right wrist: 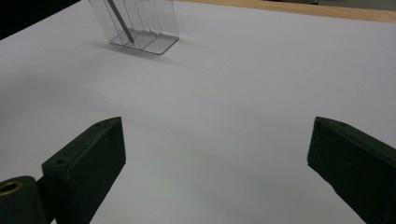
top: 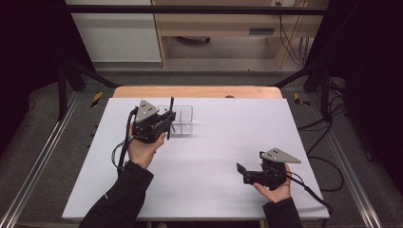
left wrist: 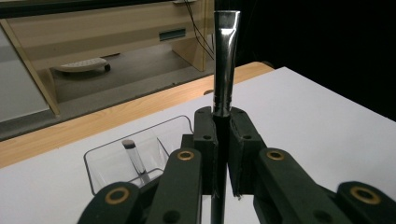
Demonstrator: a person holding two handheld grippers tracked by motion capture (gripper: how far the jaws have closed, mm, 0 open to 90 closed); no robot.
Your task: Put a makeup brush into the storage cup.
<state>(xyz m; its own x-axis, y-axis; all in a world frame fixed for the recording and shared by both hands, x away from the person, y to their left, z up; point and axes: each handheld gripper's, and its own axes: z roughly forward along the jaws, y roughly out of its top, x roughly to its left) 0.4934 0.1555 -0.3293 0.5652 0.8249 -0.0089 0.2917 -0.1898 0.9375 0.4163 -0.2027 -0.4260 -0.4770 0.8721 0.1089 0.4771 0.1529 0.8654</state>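
My left gripper (top: 167, 119) is shut on a slim black brush (top: 171, 109) with a shiny metal ferrule, held upright just above the table at the left. In the left gripper view the pads clamp the brush's (left wrist: 225, 70) black handle below the ferrule, at my left gripper (left wrist: 223, 140). Right behind it stands a clear plastic organizer (top: 184, 122) with several compartments. One compartment of the organizer (left wrist: 100, 156) holds a thin leaning stick (left wrist: 135, 158). My right gripper (top: 242, 174) hovers low at the front right, open and with nothing between its jaws (right wrist: 217, 154).
A white board (top: 214, 142) covers the table, with a wooden edge (top: 197, 91) at the back. The organizer (right wrist: 154, 28) lies far ahead of the right gripper. Black frame posts and cables run beside the table.
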